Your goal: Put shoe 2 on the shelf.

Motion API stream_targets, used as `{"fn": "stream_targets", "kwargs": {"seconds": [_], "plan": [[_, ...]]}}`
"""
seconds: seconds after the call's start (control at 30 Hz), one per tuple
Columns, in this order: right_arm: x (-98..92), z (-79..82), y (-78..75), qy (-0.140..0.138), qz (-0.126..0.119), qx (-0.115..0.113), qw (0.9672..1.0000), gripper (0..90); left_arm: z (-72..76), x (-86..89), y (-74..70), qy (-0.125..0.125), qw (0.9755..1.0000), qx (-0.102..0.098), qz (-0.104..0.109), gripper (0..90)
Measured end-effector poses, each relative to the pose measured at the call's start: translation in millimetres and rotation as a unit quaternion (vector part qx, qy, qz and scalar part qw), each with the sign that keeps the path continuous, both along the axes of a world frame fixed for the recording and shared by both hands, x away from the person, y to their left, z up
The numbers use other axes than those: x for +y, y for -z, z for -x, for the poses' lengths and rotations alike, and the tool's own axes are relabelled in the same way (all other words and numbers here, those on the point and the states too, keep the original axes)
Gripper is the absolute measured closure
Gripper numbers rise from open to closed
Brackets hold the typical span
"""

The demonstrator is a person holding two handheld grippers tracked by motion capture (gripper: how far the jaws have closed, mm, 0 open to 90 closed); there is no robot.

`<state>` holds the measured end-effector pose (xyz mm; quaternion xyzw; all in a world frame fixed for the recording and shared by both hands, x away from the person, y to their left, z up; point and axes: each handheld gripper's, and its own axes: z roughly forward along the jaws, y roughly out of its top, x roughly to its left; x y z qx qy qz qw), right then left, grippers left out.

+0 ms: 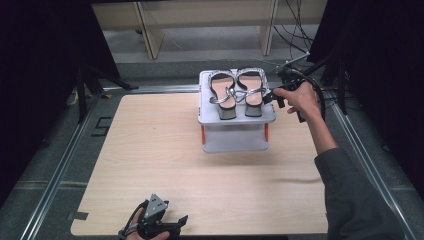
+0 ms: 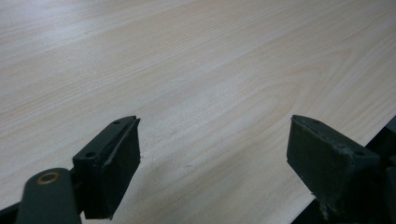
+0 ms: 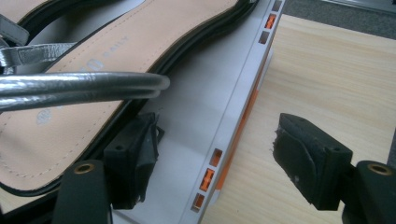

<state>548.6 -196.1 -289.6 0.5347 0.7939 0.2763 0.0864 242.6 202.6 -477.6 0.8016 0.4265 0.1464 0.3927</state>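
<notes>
Two silver-strapped sandals, left (image 1: 223, 95) and right (image 1: 251, 93), stand side by side on top of a grey two-level shoe rack (image 1: 235, 142) at the far middle of the table. My right gripper (image 1: 271, 96) hovers open at the rack's right edge, next to the right sandal. In the right gripper view the gripper (image 3: 215, 161) straddles the rack's rim (image 3: 243, 102). One jaw is over the rack beside the sandal's tan insole (image 3: 112, 79), under a silver strap (image 3: 84, 86). The other jaw is over the table. My left gripper (image 1: 175, 222) rests open at the near table edge, open over bare wood (image 2: 210, 84).
The light wood table (image 1: 150, 150) has free room left of and in front of the rack. Metal rails run along both sides of the table. Shelf legs and cables stand behind the far edge (image 1: 280, 30).
</notes>
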Motion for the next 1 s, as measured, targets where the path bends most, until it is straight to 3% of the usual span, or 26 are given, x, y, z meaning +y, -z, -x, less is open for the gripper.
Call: {"fn": "stream_targets", "kwargs": {"seconds": [0.07,0.13,0.17,0.3,0.4,0.5,0.53,0.63,0.67,0.87,0.9,0.93,1.0], "plan": [[2.4,-0.8,3.3,-0.005,0.011,-0.001,0.9999,30.6,0.6,-0.6,-0.5,-0.001,1.0,0.002,-0.002,16.7],[4.2,-1.3,6.1,-0.01,0.019,-0.005,0.9998,30.8,1.9,-1.8,0.4,-0.009,0.9998,0.002,0.015,16.7],[4.3,-1.2,6.4,-0.006,0.018,-0.006,0.9998,30.4,0.4,0.5,-0.1,-0.005,1.0,-0.003,-0.001,16.7],[-0.1,3.0,5.3,0.001,-0.001,0.001,1.0,25.5,1.5,0.8,0.3,-0.011,0.9998,0.003,0.014,16.7],[-7.5,8.6,2.1,-0.017,-0.015,-0.018,0.9996,25.4,1.6,-0.3,0.5,-0.011,0.9998,0.003,0.015,16.7],[-14.7,18.2,-3.0,-0.016,-0.031,-0.023,0.9991,25.2,1.2,-0.4,0.8,-0.01,0.9998,0.005,0.013,16.7],[-15.6,22.8,-4.8,-0.011,-0.038,-0.016,0.9991,25.1,0.0,1.3,0.4,-0.003,1.0,0.002,0.001,16.7],[-20.6,33.5,-4.1,-0.021,-0.04,-0.032,0.9984,24.6,-1.1,1.1,0.6,-0.01,0.9999,0.002,0.005,16.7],[-21.4,38.2,-3.2,-0.02,-0.041,-0.039,0.9982,24.5,-0.5,-0.3,1.0,-0.015,0.9997,0.005,0.017,16.7],[-27.2,64.1,7.4,-0.039,-0.064,-0.041,0.9964,23.6,-2.8,-0.5,0.3,-0.013,0.9998,0.006,0.012,16.7],[-27.4,68.0,10.7,-0.039,-0.062,-0.053,0.9959,23.4,-4.2,0.0,0.8,-0.013,0.9999,0.004,0.003,16.7],[-28.1,72.5,11.6,-0.043,-0.061,-0.044,0.9963,23.3,-5.5,1.6,0.9,-0.005,1.0,0.001,-0.004,16.7],[-29.3,79.9,16.7,-0.05,-0.063,-0.053,0.9954,23.3,-5.4,-0.6,1.2,-0.011,0.9999,0.007,0.008,16.7]]}}
